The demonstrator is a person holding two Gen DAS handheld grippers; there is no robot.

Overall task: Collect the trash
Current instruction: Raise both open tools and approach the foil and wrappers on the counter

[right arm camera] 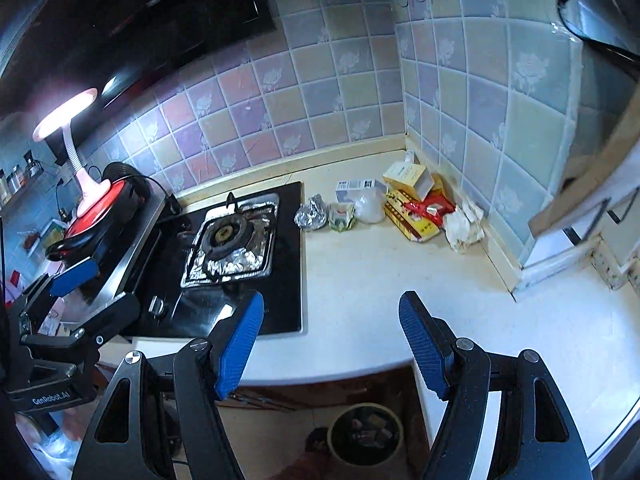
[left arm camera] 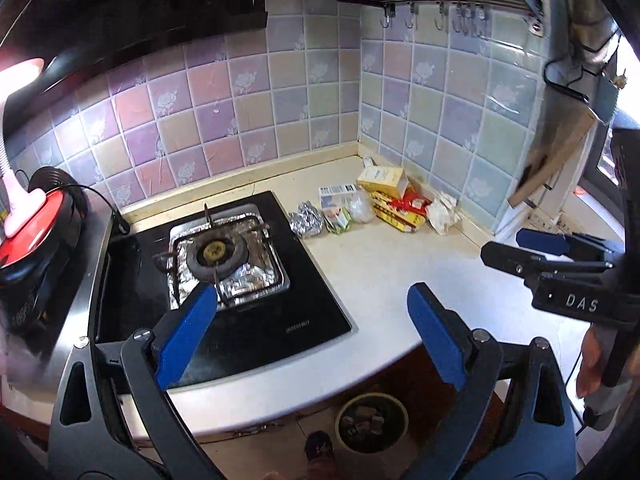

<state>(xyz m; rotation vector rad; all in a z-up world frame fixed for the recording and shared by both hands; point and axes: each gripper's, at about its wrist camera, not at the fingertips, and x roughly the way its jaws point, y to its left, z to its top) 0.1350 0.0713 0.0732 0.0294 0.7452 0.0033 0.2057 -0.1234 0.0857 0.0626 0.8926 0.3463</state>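
Trash lies in a heap in the counter's far corner: a foil ball [left arm camera: 306, 220] [right arm camera: 312, 212], a green wrapper [left arm camera: 336, 220] [right arm camera: 342, 216], a clear bag [left arm camera: 360, 210] [right arm camera: 370, 206], a white-blue box [left arm camera: 338, 194] [right arm camera: 356, 188], a yellow box [left arm camera: 382, 178] [right arm camera: 408, 178], a red packet [left arm camera: 412, 202] [right arm camera: 430, 206] and crumpled white paper [left arm camera: 442, 212] [right arm camera: 464, 224]. My left gripper [left arm camera: 312, 290] [right arm camera: 104, 288] hangs open and empty above the counter's near edge. To its right, my right gripper [right arm camera: 331, 300] [left arm camera: 516, 246] is open and empty too. Both are well short of the heap.
A round bin [left arm camera: 372, 420] [right arm camera: 366, 436] with scraps in it stands on the floor below the counter edge. A gas stove [left arm camera: 220, 256] [right arm camera: 228, 240] with foil lining is left of the heap. A pink lamp [right arm camera: 68, 120] sits on a red appliance [right arm camera: 100, 208]. A brown bag [left arm camera: 556, 160] hangs at right.
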